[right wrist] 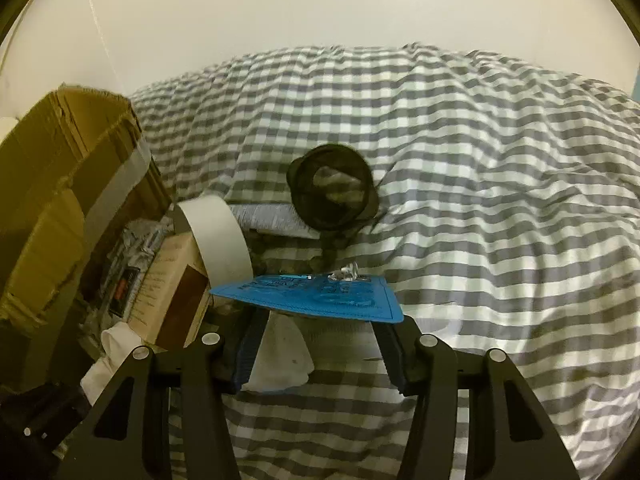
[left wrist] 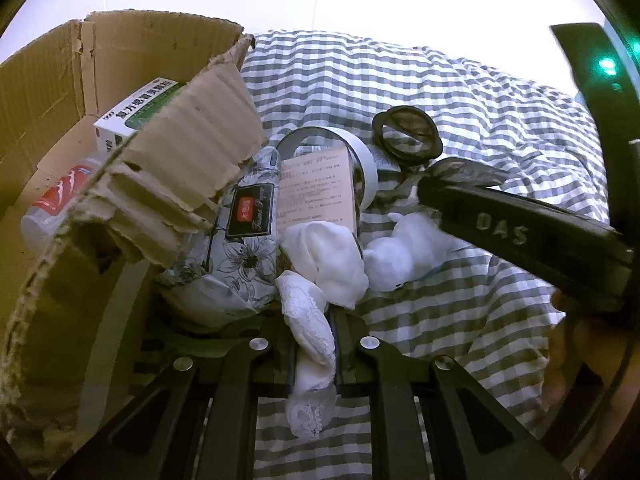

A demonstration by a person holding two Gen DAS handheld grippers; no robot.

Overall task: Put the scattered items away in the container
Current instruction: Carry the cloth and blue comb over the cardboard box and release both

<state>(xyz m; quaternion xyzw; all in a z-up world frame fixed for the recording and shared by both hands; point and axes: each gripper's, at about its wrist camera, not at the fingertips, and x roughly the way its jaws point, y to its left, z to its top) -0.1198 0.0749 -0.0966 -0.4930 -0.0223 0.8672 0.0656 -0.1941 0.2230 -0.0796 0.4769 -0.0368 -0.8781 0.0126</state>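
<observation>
Cardboard box (left wrist: 60,128) fills my left view's upper left, on the checked quilt (left wrist: 460,320). At bottom centre my left gripper (left wrist: 314,344) pinches a white lace sock (left wrist: 310,328). My right gripper (right wrist: 316,340) brackets a blue packet (right wrist: 320,296); whether its pads press it I cannot tell.

Support surface: bed covered with a rumpled grey-and-white checked quilt (right wrist: 480,168).

Lying on it:
- open brown cardboard box (left wrist: 192,152) at the left edge, torn rim
- floral-print soft packet (left wrist: 240,248) against the box wall
- beige printed carton (left wrist: 316,188) beside the packet, a white tape roll (right wrist: 218,236) leaning on it
- black round mesh strainer (right wrist: 334,186) further back, on its side
- white lace-edged cloth (left wrist: 316,280) and a white wad (left wrist: 400,256) nearest the camera
</observation>
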